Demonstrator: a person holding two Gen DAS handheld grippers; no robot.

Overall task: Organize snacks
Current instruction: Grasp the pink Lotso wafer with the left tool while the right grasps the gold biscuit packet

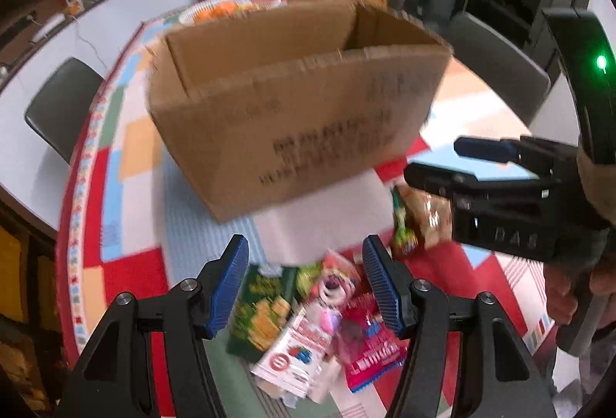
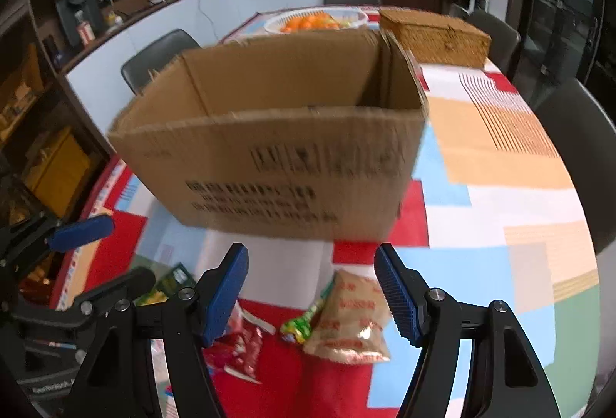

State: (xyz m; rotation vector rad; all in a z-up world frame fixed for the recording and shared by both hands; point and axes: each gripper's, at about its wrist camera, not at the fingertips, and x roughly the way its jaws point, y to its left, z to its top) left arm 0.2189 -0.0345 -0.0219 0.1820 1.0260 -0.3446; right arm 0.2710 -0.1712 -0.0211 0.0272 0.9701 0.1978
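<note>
Snacks, loose pile on near part of desk (image 2: pixel 500 163), in front of cardboard box (image 1: pixel 292 102).
- Green packet (image 1: pixel 261 310): lying flat, left of pile in left wrist view.
- Pink-and-white packet (image 1: pixel 304 344): touching green packet on its right, partly overlapping it.
- Red packet (image 1: pixel 369 344): just right of pink-and-white packet, touching it.
- Tan crinkled packet (image 2: pixel 354 318): lying apart to the right of the pile, small green-yellow wrapper (image 2: pixel 300 325) touching its left edge.

Cardboard box: open-topped, flaps up, upright on desk just beyond snacks; black print on near face, blurred, unreadable. Interior contents not visible.

Desk: covered in patchwork cloth of red, blue, white, orange and green. Wicker basket (image 2: pixel 435 36) at far right; plate of orange fruit (image 2: pixel 312 21) at far end, behind box.

Left hand-held gripper (image 1: pixel 304 287): above green, pink and red packets, fingers apart at roughly half spread, nothing gripped.

Right hand-held gripper (image 2: pixel 312 291): above tan packet, fingers apart, slightly wider, nothing gripped.

Dark chairs (image 1: pixel 61 109) around desk.
</note>
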